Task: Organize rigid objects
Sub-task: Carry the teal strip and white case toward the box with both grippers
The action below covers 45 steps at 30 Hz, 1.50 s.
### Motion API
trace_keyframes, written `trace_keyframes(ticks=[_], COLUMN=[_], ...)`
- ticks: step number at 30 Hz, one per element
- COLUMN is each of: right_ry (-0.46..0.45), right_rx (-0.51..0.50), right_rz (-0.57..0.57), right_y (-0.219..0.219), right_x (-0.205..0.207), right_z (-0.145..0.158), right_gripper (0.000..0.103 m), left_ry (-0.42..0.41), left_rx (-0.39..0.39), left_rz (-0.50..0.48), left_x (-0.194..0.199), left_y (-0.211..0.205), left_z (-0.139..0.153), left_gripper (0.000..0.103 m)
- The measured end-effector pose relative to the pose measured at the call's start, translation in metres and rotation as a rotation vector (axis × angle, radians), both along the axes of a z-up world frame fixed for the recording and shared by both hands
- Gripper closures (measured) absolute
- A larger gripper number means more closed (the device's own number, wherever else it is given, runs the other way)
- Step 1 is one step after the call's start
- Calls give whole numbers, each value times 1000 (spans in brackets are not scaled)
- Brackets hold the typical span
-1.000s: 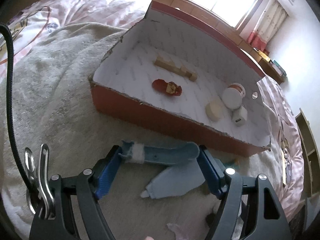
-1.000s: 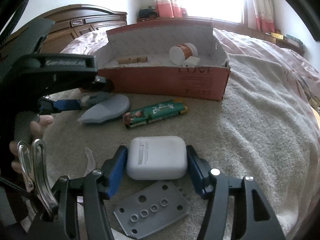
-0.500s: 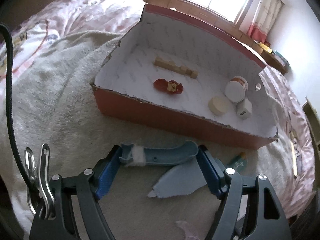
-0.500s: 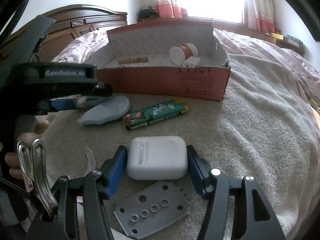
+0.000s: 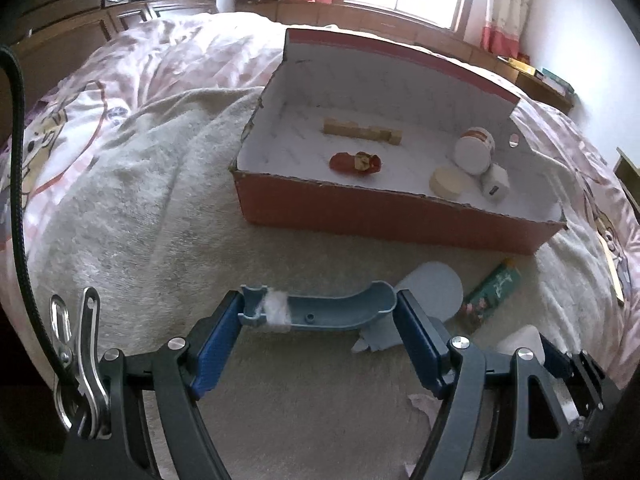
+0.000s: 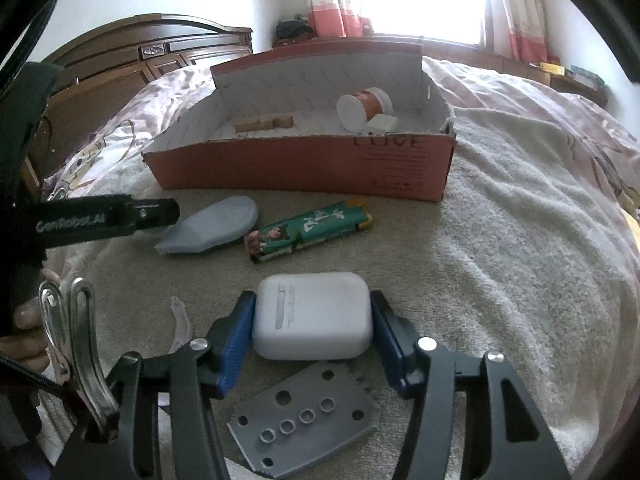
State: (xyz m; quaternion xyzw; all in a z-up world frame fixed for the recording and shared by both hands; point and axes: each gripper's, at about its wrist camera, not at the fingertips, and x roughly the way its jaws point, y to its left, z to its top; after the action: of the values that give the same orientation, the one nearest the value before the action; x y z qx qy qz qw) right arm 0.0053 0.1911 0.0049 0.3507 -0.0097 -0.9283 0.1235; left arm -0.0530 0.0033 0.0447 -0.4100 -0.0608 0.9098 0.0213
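Blue plastic, a long curved piece [image 5: 320,310], is held crosswise between the pads of the left hand-held gripper [image 5: 320,330], its long axis running from one pad to the other, so that the jaws stand wide on its full length. It is carried clear of the beige towel [image 5: 160,200] on the bed, and the open red cardboard box [image 5: 380,212] lies straight ahead of it and slightly to the right, with its near wall between the piece and the white floor inside. A wooden block [image 5: 362,132], a red toy [image 5: 355,163] and a small jar [image 5: 475,150] are already seen in the box. The left hand is judged the nearer to the box. The right hand-held gripper [image 6: 312,330] is set low on the towel around a white earbud case [image 6: 312,316]; its jaws are closing on the case's short sides, and the pads appear to touch it. A green packet [image 6: 308,232] and a grey oval piece [image 6: 212,232] lie between that case and the box.
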Motion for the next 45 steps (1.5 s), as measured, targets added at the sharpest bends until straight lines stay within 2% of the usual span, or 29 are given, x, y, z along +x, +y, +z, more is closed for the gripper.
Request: trace_keyframes(ticks=[10,18,31,45], right_ry=[-6,-11,28,44], right_rx=[-9,12,37,-24], right_rz=[6,11,29,-2], right_y=[2,-3,-13,3], right_x=[0,4,6,-8], right_z=[5,17,41,50], right_gripper=[44,44,44,44], left_ry=[35,56,70,90], left_rx=[2,36,81,36], left_rz=[-46,-71,-81,-108], left_x=[6,10,13,14], left_y=[4,1,-6,6], left_z=[7,8,8,19], left_gripper=[26,26,26,26])
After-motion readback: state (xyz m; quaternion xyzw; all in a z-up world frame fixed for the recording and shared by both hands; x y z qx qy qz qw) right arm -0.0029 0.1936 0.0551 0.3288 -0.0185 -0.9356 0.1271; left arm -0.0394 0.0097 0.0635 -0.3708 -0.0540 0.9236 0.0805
